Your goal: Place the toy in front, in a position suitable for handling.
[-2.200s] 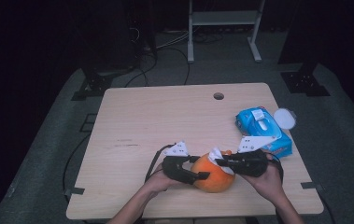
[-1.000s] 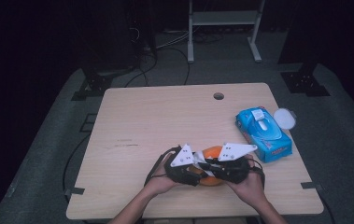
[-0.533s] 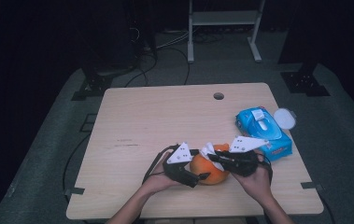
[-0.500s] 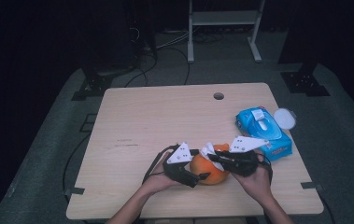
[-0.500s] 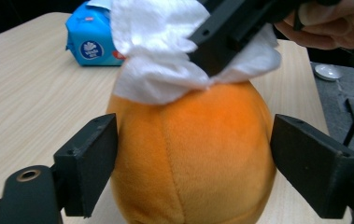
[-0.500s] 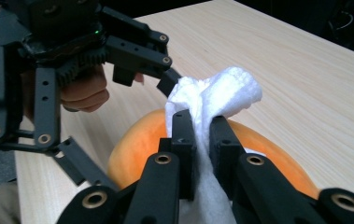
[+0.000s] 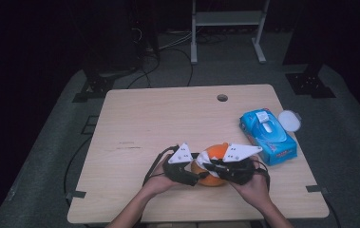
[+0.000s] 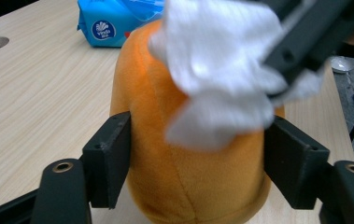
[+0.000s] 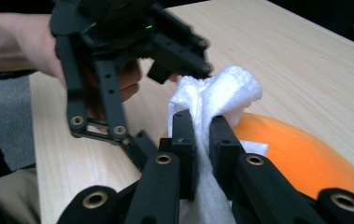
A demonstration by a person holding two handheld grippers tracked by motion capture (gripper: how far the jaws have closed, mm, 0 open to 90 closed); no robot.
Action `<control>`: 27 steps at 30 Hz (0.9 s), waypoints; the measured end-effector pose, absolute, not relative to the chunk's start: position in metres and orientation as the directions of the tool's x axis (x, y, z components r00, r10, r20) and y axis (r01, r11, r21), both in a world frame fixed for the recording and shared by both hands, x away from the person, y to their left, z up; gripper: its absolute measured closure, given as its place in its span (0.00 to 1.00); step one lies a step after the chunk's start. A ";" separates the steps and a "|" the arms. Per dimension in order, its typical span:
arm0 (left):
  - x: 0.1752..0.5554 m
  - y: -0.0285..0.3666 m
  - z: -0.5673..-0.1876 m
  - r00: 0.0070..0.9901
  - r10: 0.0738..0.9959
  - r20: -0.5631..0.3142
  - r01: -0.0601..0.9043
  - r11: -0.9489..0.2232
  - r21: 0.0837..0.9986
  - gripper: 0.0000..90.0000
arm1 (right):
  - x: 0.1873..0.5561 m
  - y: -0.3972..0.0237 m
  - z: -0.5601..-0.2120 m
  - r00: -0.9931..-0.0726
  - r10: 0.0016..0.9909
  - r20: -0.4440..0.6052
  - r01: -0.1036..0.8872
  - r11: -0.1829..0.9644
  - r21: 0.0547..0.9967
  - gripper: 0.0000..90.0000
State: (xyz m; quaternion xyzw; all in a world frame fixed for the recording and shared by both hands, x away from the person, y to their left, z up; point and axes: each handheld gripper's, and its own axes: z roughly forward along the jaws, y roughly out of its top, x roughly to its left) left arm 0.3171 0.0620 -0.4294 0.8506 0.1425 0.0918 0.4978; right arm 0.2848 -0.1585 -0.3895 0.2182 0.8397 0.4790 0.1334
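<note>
The orange plush toy (image 7: 211, 168) sits on the tabletop (image 7: 168, 118) at the lower centre of the high view, between the person's two hands. In the left gripper view the left claw (image 8: 195, 161) brackets its lower body, one pad against each flank. Its jaws have just been closing again after a brief widening, and the pads now meet the fabric. The right claw (image 9: 201, 140) is nearly shut, pinching a crumpled white wipe (image 9: 221, 95) that lies on the toy's upper surface.

Judgement on handling: the toy looks light, soft and yielding. The pile fabric should give good friction but will squash under pressure, so a firm hold low on the body, as now, seems the sound place to steady it against the rubbing. The wipe is limp and thin. It looks likely to tear or slip out if dragged hard, so a pinch on its bunched middle suits it best.

The blue wipes pack (image 7: 268, 135) lies in the right part of the high view, well apart from the toy, with a round white lid (image 7: 289, 120) touching its far corner.
</note>
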 end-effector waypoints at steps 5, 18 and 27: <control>0.320 0.065 -0.431 0.945 0.327 0.002 0.158 -0.463 0.872 0.34 | 0.303 -0.187 -0.390 -0.813 0.582 0.029 0.300 0.375 0.877 0.91; 0.317 0.060 -0.422 0.937 0.349 -0.024 0.184 -0.434 0.882 0.21 | 0.311 -0.197 -0.398 -0.791 0.605 0.088 0.358 0.341 0.869 0.91; 0.327 0.074 -0.429 0.923 0.385 -0.028 0.217 -0.456 0.863 0.26 | 0.301 -0.187 -0.397 -0.811 0.582 0.061 0.342 0.386 0.857 0.91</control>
